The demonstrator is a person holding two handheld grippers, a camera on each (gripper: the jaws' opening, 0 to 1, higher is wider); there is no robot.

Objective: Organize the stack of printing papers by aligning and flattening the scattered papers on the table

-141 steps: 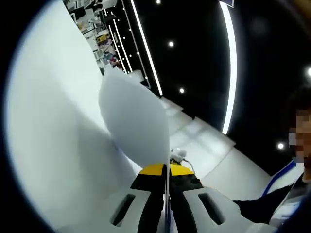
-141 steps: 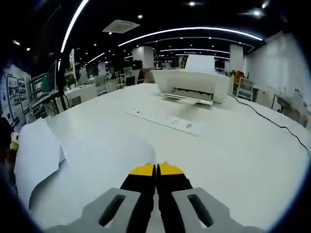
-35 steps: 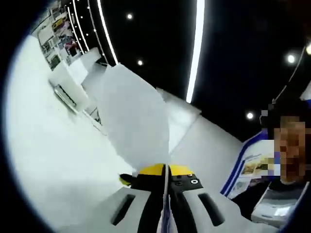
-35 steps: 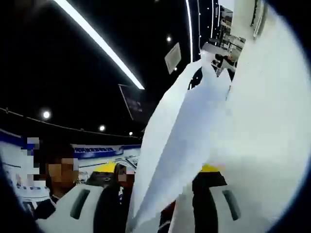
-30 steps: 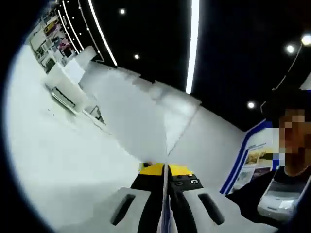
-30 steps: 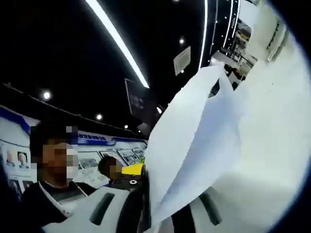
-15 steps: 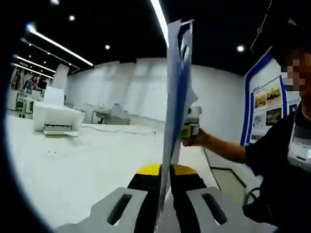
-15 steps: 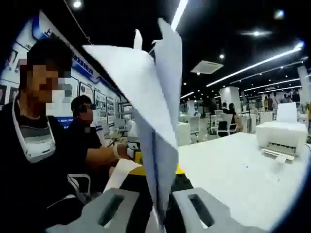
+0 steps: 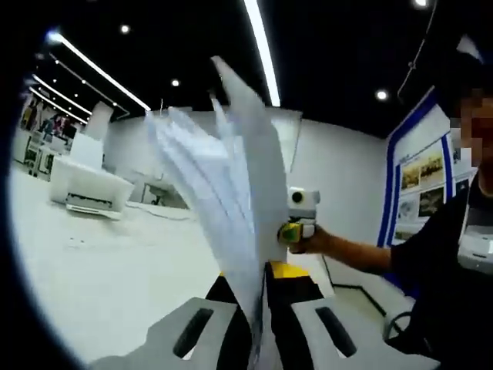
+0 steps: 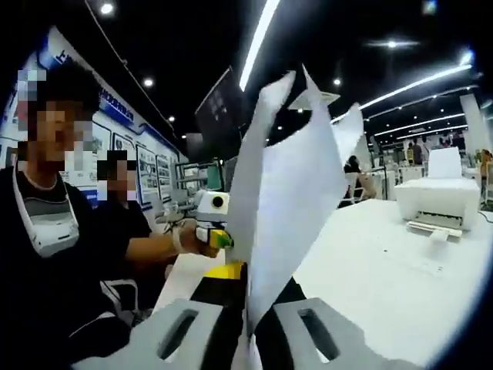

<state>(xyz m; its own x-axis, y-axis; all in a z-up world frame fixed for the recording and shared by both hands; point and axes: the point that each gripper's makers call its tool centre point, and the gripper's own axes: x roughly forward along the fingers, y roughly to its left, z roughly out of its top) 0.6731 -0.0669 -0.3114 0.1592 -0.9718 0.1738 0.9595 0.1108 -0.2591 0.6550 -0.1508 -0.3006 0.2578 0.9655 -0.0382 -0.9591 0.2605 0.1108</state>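
Note:
A stack of white printing papers (image 9: 231, 193) stands upright out of my left gripper (image 9: 258, 312), which is shut on its lower edge. The sheets fan apart and lean to the left. Past them, a hand holds my right gripper (image 9: 300, 220) over the table. In the right gripper view, white papers (image 10: 289, 193) rise from my right gripper (image 10: 248, 312), shut on them, with the top corners splayed to the right. My left gripper (image 10: 212, 220) shows behind the sheets at the left, in a hand.
A white table (image 9: 115, 270) stretches ahead, with a white printer (image 9: 85, 189) at its far end. The same table (image 10: 370, 285) and printer (image 10: 439, 200) lie to the right in the right gripper view. Seated people (image 10: 46, 231) are on the left there.
The papers were edge-on and tight half a second ago; now the sheets have fanned apart, leaning left in the left gripper view and right in the right gripper view. Both grippers stay shut.

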